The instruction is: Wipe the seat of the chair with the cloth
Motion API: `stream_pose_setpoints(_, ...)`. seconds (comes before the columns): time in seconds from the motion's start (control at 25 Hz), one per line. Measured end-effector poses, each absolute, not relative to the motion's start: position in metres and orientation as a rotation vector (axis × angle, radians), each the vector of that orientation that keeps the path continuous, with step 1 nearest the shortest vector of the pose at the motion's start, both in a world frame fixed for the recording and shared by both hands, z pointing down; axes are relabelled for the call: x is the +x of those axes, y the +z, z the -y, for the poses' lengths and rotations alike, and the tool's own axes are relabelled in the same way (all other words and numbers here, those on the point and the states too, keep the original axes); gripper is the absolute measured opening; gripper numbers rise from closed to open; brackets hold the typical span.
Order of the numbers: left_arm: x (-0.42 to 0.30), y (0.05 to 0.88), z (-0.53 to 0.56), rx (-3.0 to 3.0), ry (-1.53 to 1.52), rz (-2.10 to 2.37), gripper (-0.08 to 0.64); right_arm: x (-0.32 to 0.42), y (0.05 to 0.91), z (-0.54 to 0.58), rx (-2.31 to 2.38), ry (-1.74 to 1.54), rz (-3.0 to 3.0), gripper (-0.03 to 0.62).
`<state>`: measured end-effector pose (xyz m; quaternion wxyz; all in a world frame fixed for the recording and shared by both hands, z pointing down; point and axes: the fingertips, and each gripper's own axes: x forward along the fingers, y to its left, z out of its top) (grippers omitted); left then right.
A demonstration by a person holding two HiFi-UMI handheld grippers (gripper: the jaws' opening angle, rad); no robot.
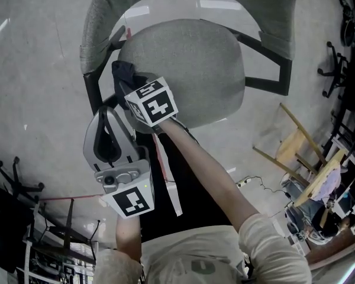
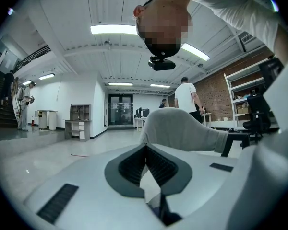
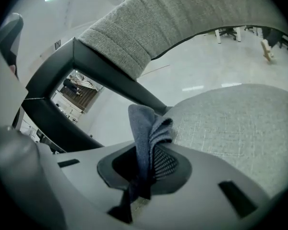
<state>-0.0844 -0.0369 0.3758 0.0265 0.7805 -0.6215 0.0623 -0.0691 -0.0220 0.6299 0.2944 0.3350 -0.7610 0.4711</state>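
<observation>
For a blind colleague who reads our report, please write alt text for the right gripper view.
The right gripper has its jaws shut on a folded blue-grey cloth, which sticks up at the edge of the chair's grey fabric seat. Behind them are a black armrest frame and the grey backrest.

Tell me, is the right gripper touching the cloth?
Touching. The right gripper view shows the right gripper clamping the cloth between its jaws, its folds sticking up.

Blue-grey cloth (image 3: 145, 128), light grey woven chair seat (image 1: 189, 64), black armrest (image 3: 62, 75), black-and-white marker cube (image 1: 152, 102).
</observation>
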Motion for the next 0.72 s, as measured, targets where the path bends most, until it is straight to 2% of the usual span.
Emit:
stream_pose_setpoints(0.36, -0.077, 0.377, 0.04, 2.444, 0.219, 1.906, 0.015, -0.025, 0.633, 0.021, 0.928, 1.199, 1.993, 0.058)
stream_pose_setpoints(0.72, -0.058, 0.374, 0.043, 2.493, 0.21, 1.852, 0.015, 0.086, 0.637, 0.018, 1.061, 1.092, 1.847, 0.058)
